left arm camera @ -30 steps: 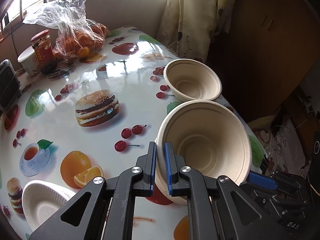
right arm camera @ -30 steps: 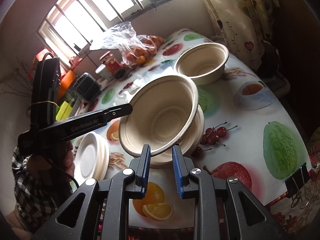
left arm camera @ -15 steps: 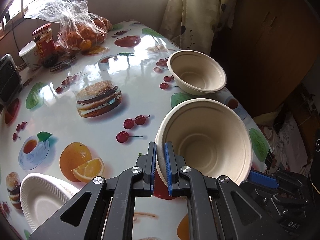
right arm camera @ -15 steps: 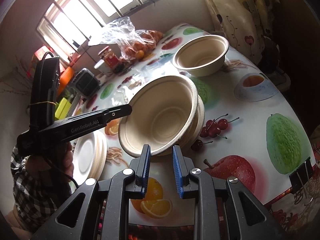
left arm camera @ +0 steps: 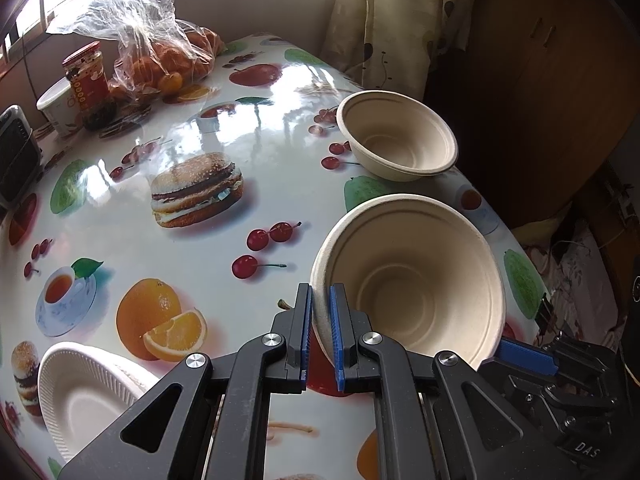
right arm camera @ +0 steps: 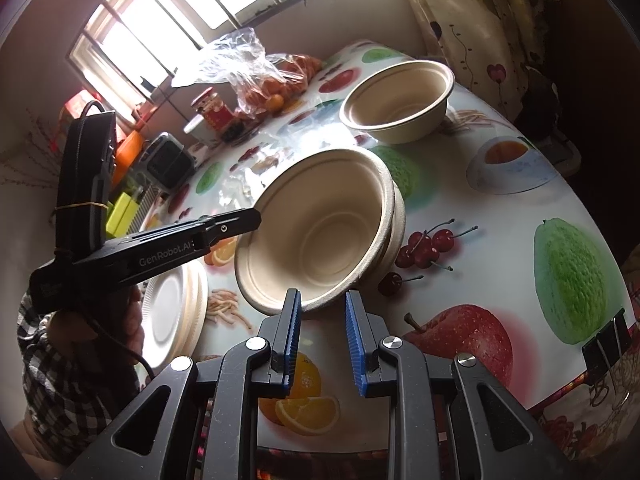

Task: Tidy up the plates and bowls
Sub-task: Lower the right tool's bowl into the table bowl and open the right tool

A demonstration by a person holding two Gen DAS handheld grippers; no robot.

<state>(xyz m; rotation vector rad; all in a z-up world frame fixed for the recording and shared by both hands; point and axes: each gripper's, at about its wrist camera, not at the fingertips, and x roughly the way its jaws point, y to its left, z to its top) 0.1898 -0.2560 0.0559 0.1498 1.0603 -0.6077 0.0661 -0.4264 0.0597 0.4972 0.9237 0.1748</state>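
The left hand-held gripper [left arm camera: 319,312] is clamped on the near rim of a beige pulp bowl [left arm camera: 416,280], its blue pads pressing the wall from both sides; the bowl is tilted, its empty inside facing the camera. In the right wrist view that same bowl [right arm camera: 320,232] sits partly nested in another beige bowl [right arm camera: 396,216] beneath it, the upper rim lifted on the near side, so the two are not fully seated together. The right hand-held gripper [right arm camera: 322,320] hangs just in front of this pair with its jaws a little apart and nothing between them — the pads touch no rim. Farther back on the tabletop [left arm camera: 280,152], near the curtain [left arm camera: 384,20], stands a third beige bowl [left arm camera: 396,136], upright and empty. At the near left lies a short stack of white plates [right arm camera: 172,312], the top one bare. At the far end, under the window, a clear plastic bag [left arm camera: 160,52] holds oranges, and beside it stand a red-lidded jar [left arm camera: 90,84] with dark contents and a white cup [left arm camera: 56,108] — what the cup holds cannot be told. The person's checked sleeve [right arm camera: 52,368] shows behind the left tool.
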